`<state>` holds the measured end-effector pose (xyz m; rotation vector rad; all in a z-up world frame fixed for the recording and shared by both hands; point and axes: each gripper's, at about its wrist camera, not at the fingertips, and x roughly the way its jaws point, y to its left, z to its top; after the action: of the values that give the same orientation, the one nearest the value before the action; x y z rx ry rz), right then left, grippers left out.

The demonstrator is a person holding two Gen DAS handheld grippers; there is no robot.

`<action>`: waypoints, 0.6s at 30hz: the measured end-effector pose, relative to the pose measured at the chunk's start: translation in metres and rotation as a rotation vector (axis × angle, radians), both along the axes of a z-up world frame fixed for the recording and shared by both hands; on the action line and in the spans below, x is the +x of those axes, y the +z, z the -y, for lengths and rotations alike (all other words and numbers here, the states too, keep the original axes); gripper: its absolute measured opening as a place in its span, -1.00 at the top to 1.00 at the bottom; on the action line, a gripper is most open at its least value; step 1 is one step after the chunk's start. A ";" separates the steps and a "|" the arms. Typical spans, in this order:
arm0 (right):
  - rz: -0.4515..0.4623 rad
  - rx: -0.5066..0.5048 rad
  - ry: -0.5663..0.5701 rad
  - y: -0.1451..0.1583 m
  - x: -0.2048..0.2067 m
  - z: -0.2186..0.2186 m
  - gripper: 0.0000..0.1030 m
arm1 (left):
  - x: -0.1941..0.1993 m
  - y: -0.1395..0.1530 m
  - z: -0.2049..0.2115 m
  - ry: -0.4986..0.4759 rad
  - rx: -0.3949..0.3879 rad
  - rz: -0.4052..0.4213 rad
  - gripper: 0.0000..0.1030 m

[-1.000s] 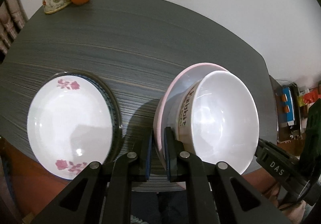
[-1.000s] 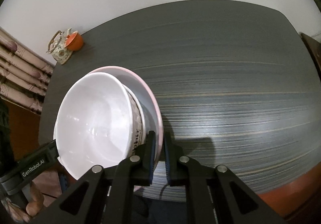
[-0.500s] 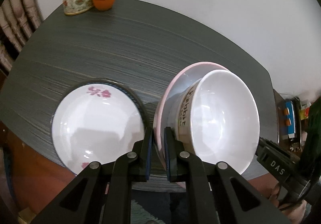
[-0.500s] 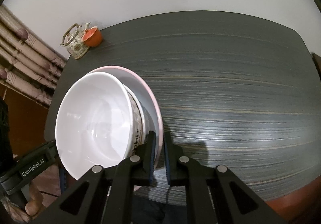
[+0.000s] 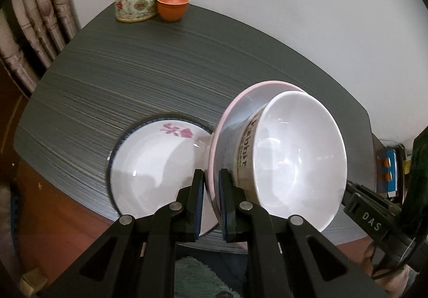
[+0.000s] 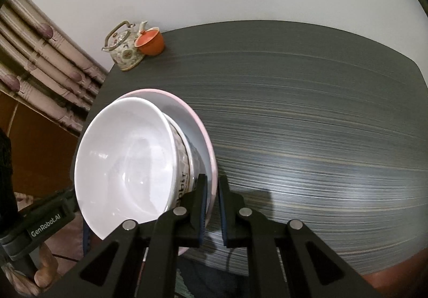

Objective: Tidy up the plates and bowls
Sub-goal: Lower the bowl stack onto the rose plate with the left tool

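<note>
Dark table mostly bare; left gripper and right gripper clamp pink plate rim, bowl aboard.

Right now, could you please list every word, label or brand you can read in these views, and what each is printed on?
"Rabbit", first letter partly hidden: outer wall of the white ceramic bowl on the pink-rimmed plate.
Smaller line beneath it: too blurred to read.
"DAS": black body of the right gripper, in the left wrist view.
"GenRobot.AI": black body of the left gripper, in the right wrist view.
</note>
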<state>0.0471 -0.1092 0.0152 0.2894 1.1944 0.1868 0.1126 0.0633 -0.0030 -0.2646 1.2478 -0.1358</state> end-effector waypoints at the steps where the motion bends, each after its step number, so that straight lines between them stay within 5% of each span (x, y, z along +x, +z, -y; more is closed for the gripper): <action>1: -0.001 0.001 0.003 0.001 -0.001 -0.002 0.83 | 0.000 0.000 -0.003 0.005 0.000 -0.001 0.85; 18: -0.025 -0.005 0.070 0.004 -0.006 -0.052 0.83 | -0.011 -0.003 -0.059 0.071 -0.006 -0.019 0.86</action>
<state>0.0416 -0.0569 0.0189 0.2464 1.2300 0.2413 0.1018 0.1223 -0.0061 -0.3153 1.2553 -0.0762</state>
